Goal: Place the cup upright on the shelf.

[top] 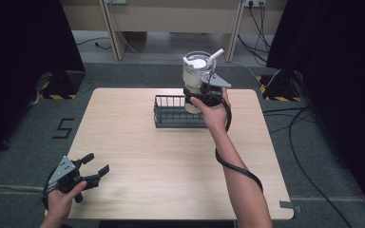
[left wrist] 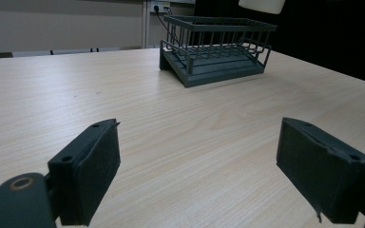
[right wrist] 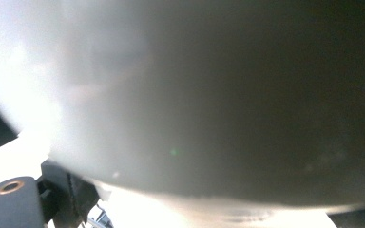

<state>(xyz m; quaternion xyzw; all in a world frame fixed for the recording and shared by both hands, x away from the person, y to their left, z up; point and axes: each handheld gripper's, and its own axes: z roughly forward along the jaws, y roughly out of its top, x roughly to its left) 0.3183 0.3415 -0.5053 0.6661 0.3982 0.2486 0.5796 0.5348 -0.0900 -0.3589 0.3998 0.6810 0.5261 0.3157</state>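
Gripping a white, translucent cup [top: 197,76] by its lower body, your right gripper [top: 204,95] holds it upright in the air above the dark wire basket [top: 171,114] at the far side of the table [top: 138,156]. The cup has a clear rim, a white lid and a white straw [top: 215,57] leaning rightward. Your left gripper [top: 95,170] rests at the near left corner, jaws spread wide with nothing between them.

Landmark: dark wire basket [left wrist: 217,47], stood on the far part of the wooden table [left wrist: 171,118].
Left gripper [left wrist: 197,166]: jaws spread wide, well short of the basket, nothing between them.
White object [left wrist: 262,4]: hung above the basket's right end, cropped by the top edge.
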